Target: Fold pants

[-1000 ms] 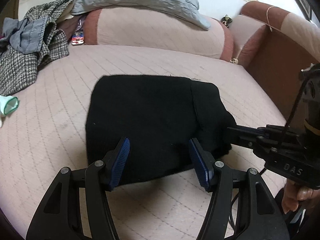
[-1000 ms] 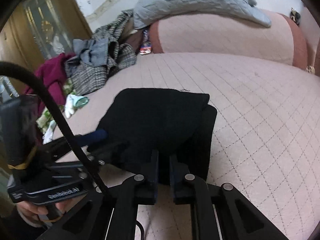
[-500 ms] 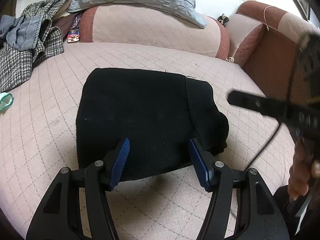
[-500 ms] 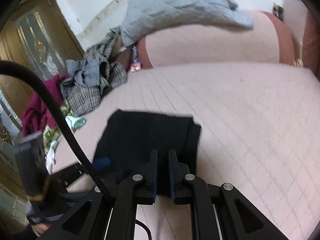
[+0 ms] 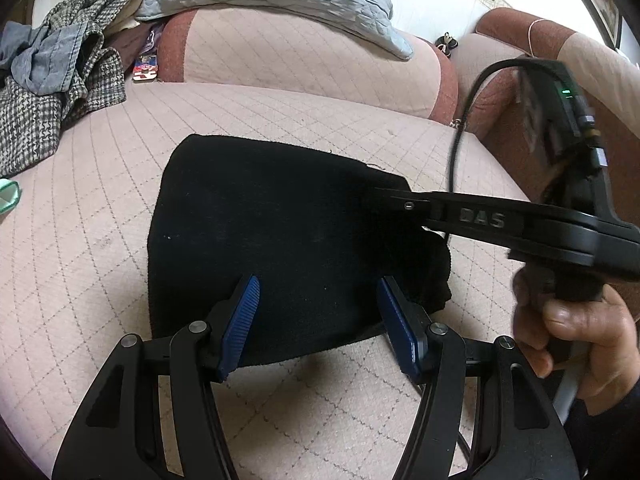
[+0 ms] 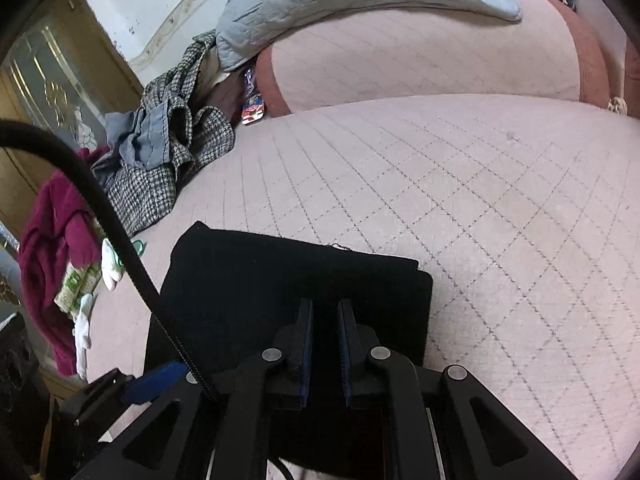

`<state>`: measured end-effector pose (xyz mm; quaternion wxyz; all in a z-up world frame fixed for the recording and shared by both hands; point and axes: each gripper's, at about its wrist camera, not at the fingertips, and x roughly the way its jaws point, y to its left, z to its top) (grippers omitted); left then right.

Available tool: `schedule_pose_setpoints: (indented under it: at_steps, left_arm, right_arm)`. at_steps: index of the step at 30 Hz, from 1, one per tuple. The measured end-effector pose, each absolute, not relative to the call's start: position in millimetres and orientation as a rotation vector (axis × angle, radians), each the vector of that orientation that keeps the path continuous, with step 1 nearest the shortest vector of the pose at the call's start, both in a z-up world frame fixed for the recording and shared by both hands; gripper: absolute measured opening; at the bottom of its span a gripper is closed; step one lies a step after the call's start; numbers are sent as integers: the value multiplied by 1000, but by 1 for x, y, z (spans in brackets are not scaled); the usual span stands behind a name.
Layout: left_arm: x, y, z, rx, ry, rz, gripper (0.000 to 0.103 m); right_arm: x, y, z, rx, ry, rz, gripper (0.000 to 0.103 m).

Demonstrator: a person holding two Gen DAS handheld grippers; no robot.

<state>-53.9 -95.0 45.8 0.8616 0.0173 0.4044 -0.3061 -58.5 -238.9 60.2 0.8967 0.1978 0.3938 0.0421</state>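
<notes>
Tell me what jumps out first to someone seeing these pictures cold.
The folded black pants lie mid-sofa on the pink quilted cushion. The left hand-held gripper hovers open at their near edge; the right hand-held gripper, nearly shut, reaches over their right side. A pile of clothes sits far left.

A pink quilted sofa seat (image 5: 120, 216) carries folded black pants (image 5: 280, 240) near its front edge, and a heap of checked and grey clothes (image 5: 48, 92) at its back-left corner.

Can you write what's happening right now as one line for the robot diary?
step: fold pants | black pants: folded bundle on pink sofa | left gripper: open over near edge | right gripper: shut, above pants
</notes>
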Motion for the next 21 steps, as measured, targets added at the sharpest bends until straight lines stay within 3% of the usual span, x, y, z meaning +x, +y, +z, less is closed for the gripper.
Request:
schedule_pose_setpoints:
  at_steps: [7,9,10,21]
  left_arm:
    - [-60,-85,65,9,830,-598,61]
    - [-64,-81,70,10,823,-577,61]
    - [-65,-79,72,13,822,-569,61]
    - [-87,-61,90,70,776,-473,61]
  right_arm:
    - [-97,-237,85,366,756,74,20]
    - [-109,-234,91,354,736,68,38]
    - [-115,-231,94,344,728,66,42]
    - [-149,-207,111,301,676,62,43]
